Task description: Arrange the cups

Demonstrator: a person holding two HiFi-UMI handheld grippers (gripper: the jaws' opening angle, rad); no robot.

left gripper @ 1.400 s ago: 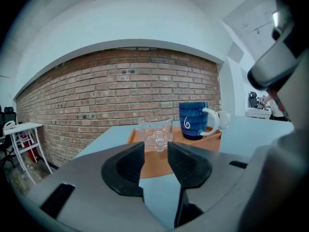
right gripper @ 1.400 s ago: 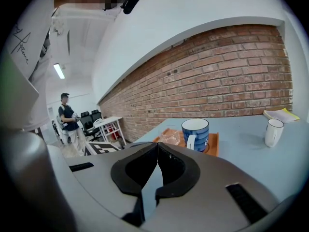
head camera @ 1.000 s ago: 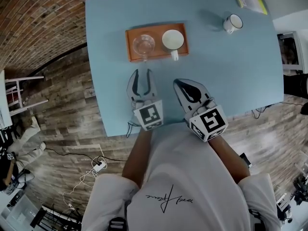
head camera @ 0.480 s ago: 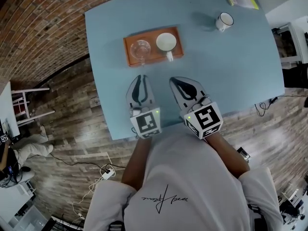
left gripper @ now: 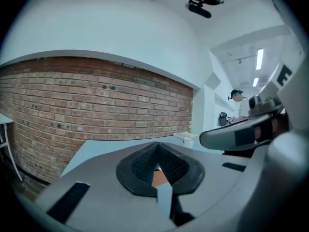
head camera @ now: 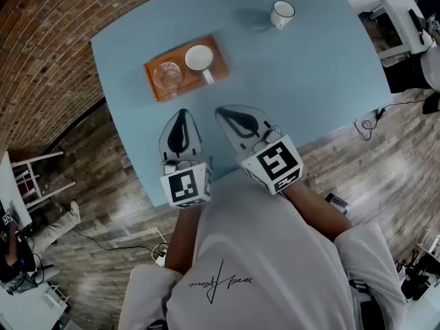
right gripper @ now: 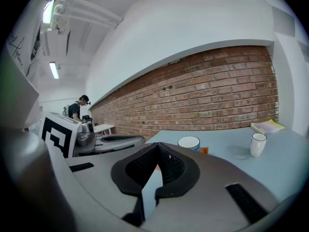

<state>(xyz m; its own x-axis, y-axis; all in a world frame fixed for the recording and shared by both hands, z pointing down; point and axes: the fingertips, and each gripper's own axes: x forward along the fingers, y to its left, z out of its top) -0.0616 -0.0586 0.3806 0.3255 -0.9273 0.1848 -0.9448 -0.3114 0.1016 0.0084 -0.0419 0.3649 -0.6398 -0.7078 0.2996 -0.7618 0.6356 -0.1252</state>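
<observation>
Head view: left gripper (head camera: 181, 113) just clenched on nothing, right gripper (head camera: 221, 111) also clamped empty, both short of the tray (head camera: 218, 52), probably idle between cups, mug (head camera: 282, 14) well apart.

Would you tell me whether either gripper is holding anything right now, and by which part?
Nothing is held: the left gripper has just closed on nothing, and the right gripper is shut, empty.
</observation>
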